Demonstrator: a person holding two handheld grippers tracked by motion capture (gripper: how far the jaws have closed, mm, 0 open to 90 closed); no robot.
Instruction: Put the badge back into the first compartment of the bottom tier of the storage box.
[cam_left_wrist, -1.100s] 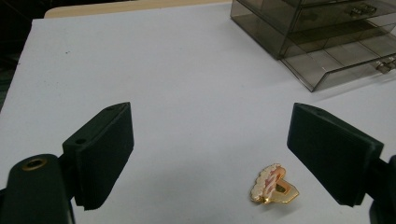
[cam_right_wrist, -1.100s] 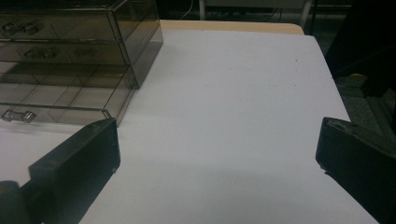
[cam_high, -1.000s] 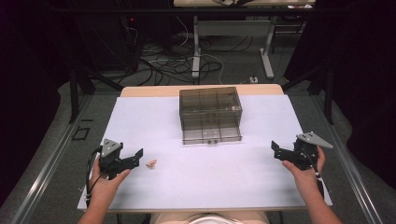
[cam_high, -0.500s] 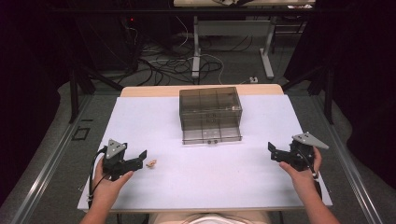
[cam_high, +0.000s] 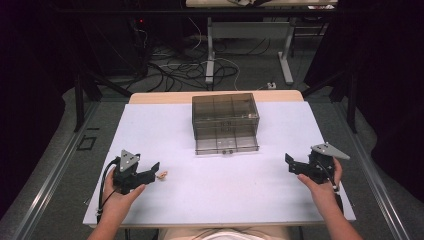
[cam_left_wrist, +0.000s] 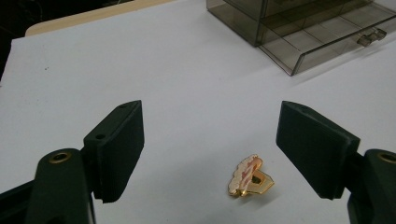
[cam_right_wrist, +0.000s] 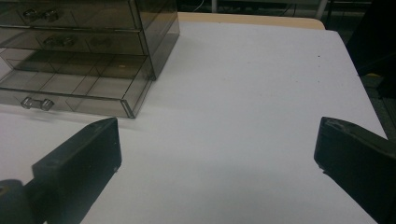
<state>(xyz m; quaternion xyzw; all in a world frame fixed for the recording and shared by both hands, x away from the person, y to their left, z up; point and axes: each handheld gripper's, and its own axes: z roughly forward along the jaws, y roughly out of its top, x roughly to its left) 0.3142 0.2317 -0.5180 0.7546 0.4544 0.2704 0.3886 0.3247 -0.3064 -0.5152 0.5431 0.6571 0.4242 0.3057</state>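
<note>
While your left gripper (cam_left_wrist: 210, 144) gapes wide, the pin (cam_left_wrist: 249, 176) lies flat between its jaws, long axis slanting toward the drawer box (cam_left_wrist: 299, 32).

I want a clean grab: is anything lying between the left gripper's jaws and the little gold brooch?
No. In the left gripper view the brooch lies on bare white table between the left gripper's open jaws.
</note>
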